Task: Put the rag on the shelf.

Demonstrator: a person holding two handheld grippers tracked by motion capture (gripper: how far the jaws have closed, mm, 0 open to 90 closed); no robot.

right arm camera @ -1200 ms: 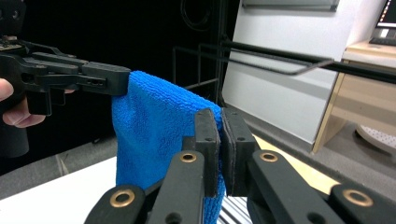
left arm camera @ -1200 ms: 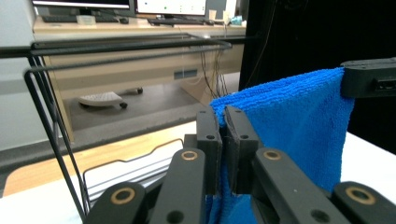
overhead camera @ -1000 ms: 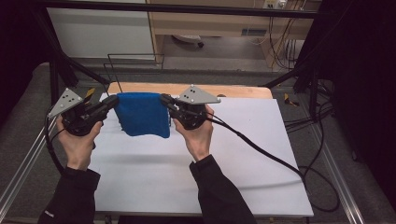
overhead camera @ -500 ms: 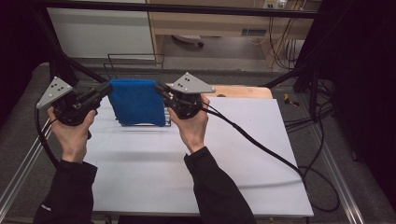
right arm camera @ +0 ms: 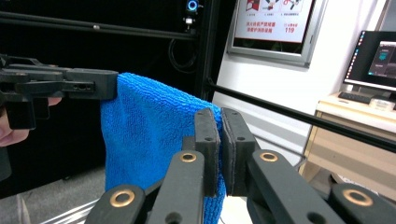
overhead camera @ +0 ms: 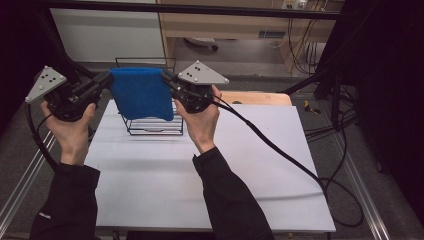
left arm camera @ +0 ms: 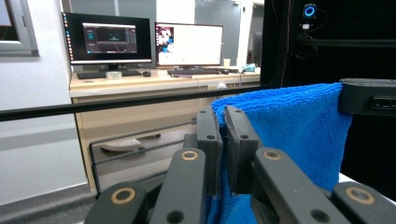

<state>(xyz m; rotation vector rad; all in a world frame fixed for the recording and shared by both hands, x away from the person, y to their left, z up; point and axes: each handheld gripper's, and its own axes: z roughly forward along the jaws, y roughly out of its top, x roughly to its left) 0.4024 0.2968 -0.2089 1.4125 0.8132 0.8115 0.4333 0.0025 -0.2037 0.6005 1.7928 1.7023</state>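
Raised higher over the white table (overhead camera: 250,165) — blue towel (overhead camera: 141,92), both claws clamped on it.

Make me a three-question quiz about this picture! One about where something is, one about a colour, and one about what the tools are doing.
1. Where is the wire rack?
A. on the white table, under the cloth
B. on the floor
C. in a hand

2. What colour is the cloth?
A. red
B. blue
C. yellow

3. How do the left tool and the right tool hold the cloth?
A. both open, cloth lying flat
B. one tool alone holds it
C. each shut on a top corner, cloth hanging

Answers:
1. A: the rack stands on the table below the hanging cloth.
2. B: it is bright blue in all views.
3. C: each gripper view shows jaws pinching the cloth's edge.
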